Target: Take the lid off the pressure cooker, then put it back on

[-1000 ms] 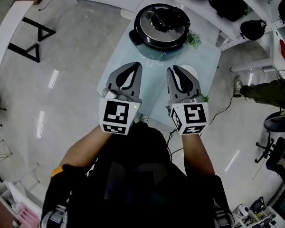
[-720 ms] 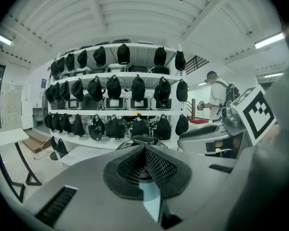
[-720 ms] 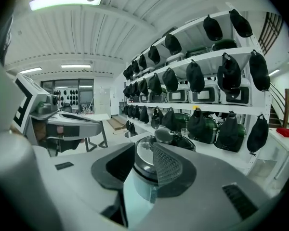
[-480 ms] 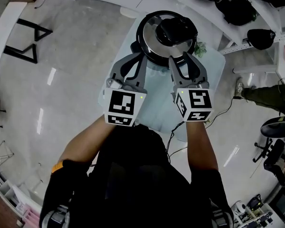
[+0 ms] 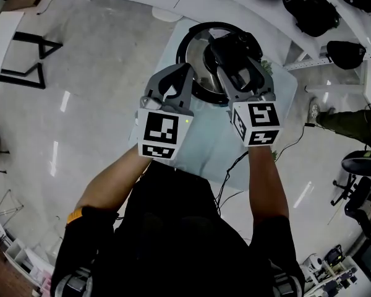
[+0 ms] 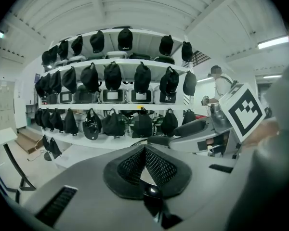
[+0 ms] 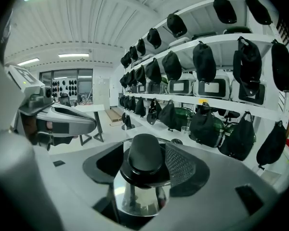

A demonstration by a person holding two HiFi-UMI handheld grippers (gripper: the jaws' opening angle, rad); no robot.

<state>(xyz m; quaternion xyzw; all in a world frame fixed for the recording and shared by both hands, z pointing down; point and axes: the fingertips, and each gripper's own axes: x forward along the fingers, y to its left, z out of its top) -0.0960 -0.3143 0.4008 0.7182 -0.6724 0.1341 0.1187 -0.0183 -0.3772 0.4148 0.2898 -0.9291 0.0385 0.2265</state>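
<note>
A pale table carries the pressure cooker, with its steel lid seated on top. The right gripper reaches over the lid. Its 2 jaws have just been opening and now stand wide apart on either side of the black lid knob, not pressing it. The left gripper hangs at the cooker's near rim, its jaws together and empty.

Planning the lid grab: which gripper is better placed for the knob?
Right. The right gripper, its jaws just opened, straddles the knob; the left gripper, jaws shut, is by the lid edge.
</note>
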